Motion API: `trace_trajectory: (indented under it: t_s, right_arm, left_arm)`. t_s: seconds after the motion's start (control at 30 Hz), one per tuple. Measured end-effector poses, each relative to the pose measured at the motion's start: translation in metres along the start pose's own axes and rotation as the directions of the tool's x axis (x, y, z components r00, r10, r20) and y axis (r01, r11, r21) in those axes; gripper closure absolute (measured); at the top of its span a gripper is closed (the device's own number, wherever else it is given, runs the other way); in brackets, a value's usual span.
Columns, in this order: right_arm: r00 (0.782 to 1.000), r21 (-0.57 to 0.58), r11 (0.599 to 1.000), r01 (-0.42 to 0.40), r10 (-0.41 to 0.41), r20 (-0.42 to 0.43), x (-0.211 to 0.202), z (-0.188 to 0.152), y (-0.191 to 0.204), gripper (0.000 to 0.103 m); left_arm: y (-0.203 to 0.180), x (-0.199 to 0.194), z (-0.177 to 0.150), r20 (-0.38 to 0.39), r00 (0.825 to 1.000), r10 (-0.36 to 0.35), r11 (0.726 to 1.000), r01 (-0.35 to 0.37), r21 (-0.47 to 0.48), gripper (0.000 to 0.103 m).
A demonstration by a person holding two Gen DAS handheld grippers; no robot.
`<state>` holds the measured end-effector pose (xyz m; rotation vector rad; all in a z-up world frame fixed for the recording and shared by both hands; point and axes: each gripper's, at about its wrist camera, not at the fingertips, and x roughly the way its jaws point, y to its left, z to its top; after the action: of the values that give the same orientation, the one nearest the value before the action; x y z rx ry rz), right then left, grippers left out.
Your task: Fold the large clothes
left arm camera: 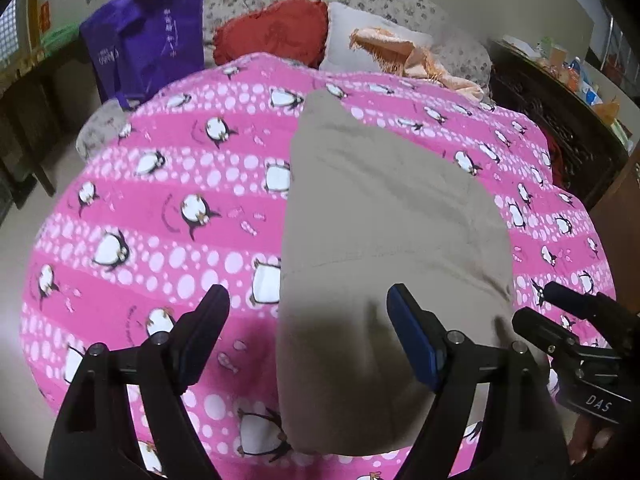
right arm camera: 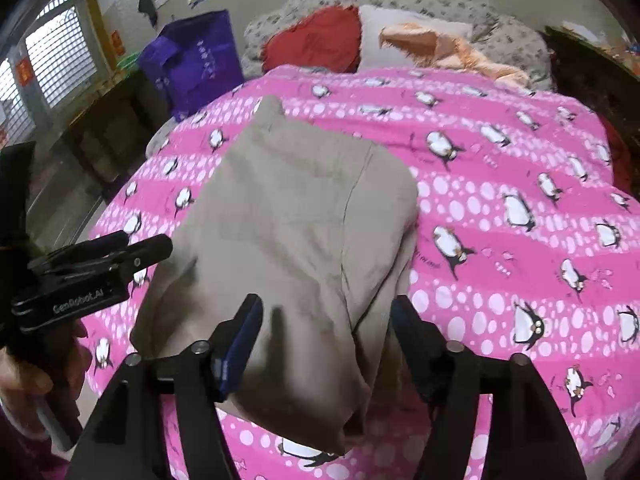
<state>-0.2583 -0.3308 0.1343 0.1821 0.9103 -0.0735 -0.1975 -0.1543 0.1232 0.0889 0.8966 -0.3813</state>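
Pink penguin bedspread [left arm camera: 168,216] under folded beige garment [left arm camera: 380,208] — my left gripper [left arm camera: 308,300] and right gripper [right arm camera: 326,310] both spread wide, nothing gripped.

I see: plain beige garment [left arm camera: 380,216] | pink bedspread [left arm camera: 168,208], white dots, black-white penguins | red pillow [left arm camera: 276,32] | purple bag [left arm camera: 148,36]

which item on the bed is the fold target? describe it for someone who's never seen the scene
Find the pink penguin bedspread. The tan garment lies folded along its middle, running toward the pillows. It is the only plain, unprinted cloth on the spread.
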Motion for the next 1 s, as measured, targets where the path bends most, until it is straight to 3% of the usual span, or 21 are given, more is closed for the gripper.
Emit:
trace_trajectory:
  t_s: [0.2, 1.0]
  right_arm:
    - [0.998, 0.048, 0.998, 0.043, -0.045, 0.042, -0.007, 0.003, 0.0, 0.021]
    - [0.997, 0.079, 0.994, 0.079, -0.079, -0.004, 0.004, 0.004, -0.002, 0.02]
  left_arm:
    - [0.001, -0.008, 0.001, 0.023, 1.0, 0.005, 1.0, -0.005, -0.005, 0.022]
    - [-0.002, -0.001, 0.001, 0.001, 1.0, 0.03, 1.0, -0.03, 0.001, 0.022]
